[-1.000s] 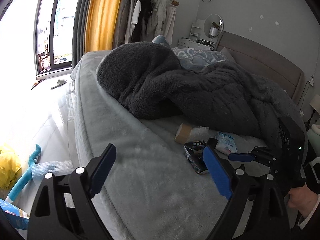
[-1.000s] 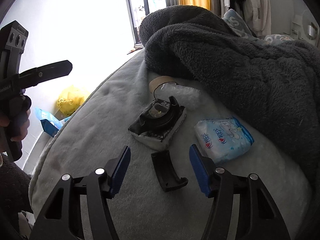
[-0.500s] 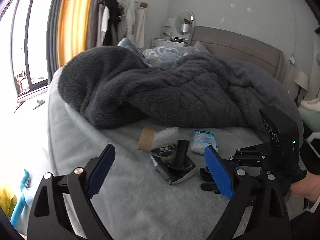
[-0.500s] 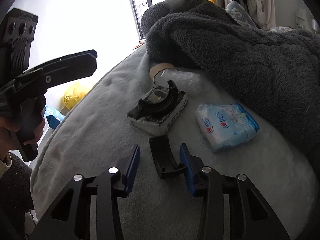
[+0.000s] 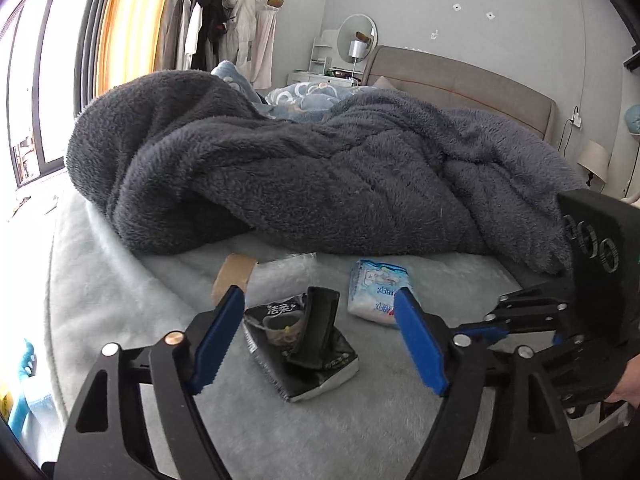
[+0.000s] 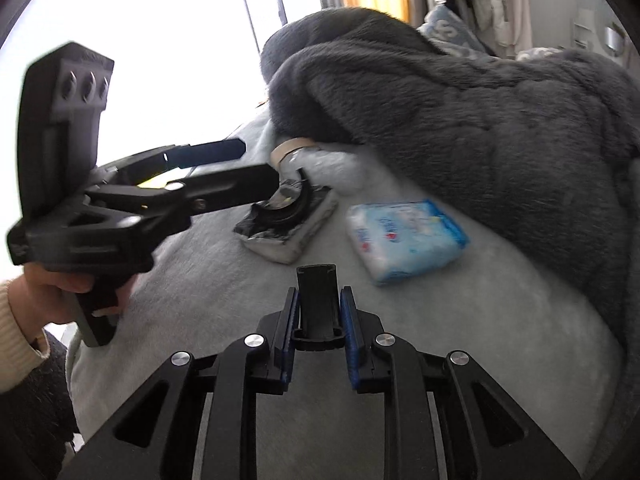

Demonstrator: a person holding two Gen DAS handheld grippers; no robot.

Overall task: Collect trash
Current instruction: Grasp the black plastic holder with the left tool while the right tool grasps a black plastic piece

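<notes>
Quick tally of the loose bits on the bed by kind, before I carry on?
Black curved plastic pieces: 2, one on the black tissue pack, one in the right gripper
Tissue packs: 2, black and blue-white
Cardboard roll: 1
Clear plastic wrap: 1
Total: 6

Fluffy dark blanket (image 5: 320, 184); glossy plastic tissue pack (image 6: 404, 236).

Cardboard roll (image 6: 289, 148) half under blanket (image 6: 460, 112); blurred left gripper (image 6: 256, 168)
</notes>
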